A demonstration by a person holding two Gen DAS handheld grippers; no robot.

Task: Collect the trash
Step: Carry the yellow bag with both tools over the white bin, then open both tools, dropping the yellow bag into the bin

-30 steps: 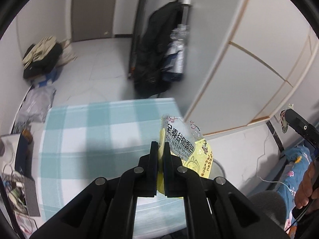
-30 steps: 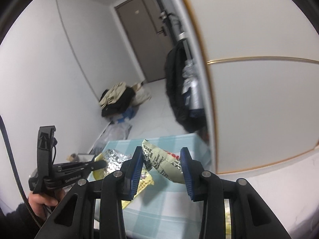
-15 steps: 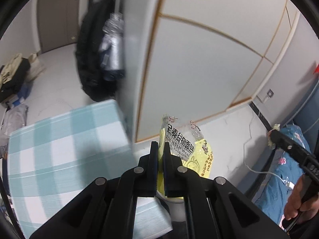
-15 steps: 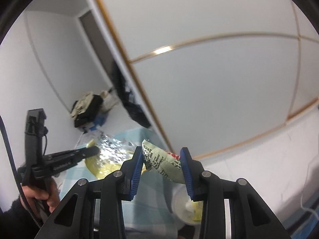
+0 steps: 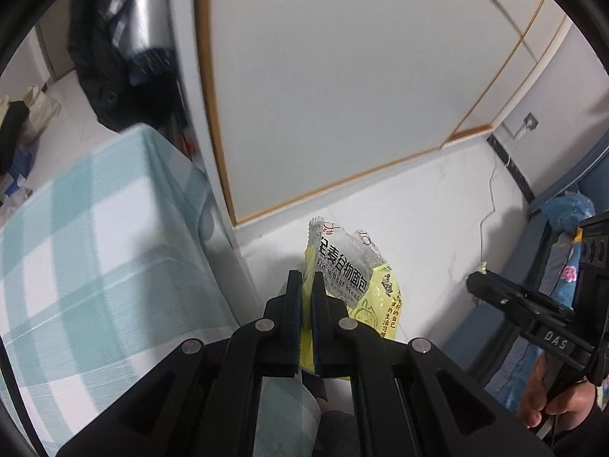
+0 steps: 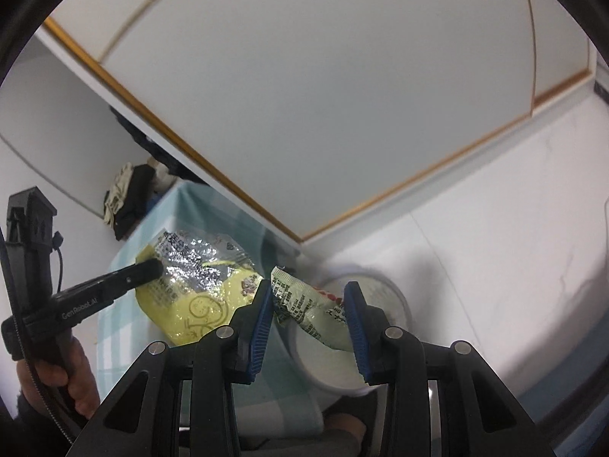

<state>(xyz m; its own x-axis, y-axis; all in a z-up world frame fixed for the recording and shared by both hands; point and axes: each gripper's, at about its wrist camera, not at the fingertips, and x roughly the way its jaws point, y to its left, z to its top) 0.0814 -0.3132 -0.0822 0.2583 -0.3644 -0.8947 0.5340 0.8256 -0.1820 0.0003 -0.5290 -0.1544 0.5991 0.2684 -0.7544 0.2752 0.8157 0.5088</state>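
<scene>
Teal-and-white checked cloth covers the table (image 5: pixel 95 236) on the left side of the left wrist view, with a dark coat (image 5: pixel 114 57) hanging behind it. Right next to that, the left gripper (image 5: pixel 306 285) has its jaws clamped tight on a yellow bread wrapper (image 5: pixel 354 278), part clear plastic with black print, which hangs off past the table edge over the white floor (image 5: pixel 418 236). Further right in that view you can see the right gripper (image 5: pixel 483 285) poking in, with a hand (image 5: pixel 555 400) holding its handle. Over in the right wrist view, the left gripper's tip sits on the crinkly wrapper at the left, beside the table corner. The right gripper is pinching a pale green snack packet (image 6: pixel 310 306) between its blue pads (image 6: pixel 260 316), and that packet is right above a white bin (image 6: pixel 384 297) standing on the floor just beside the table.
</scene>
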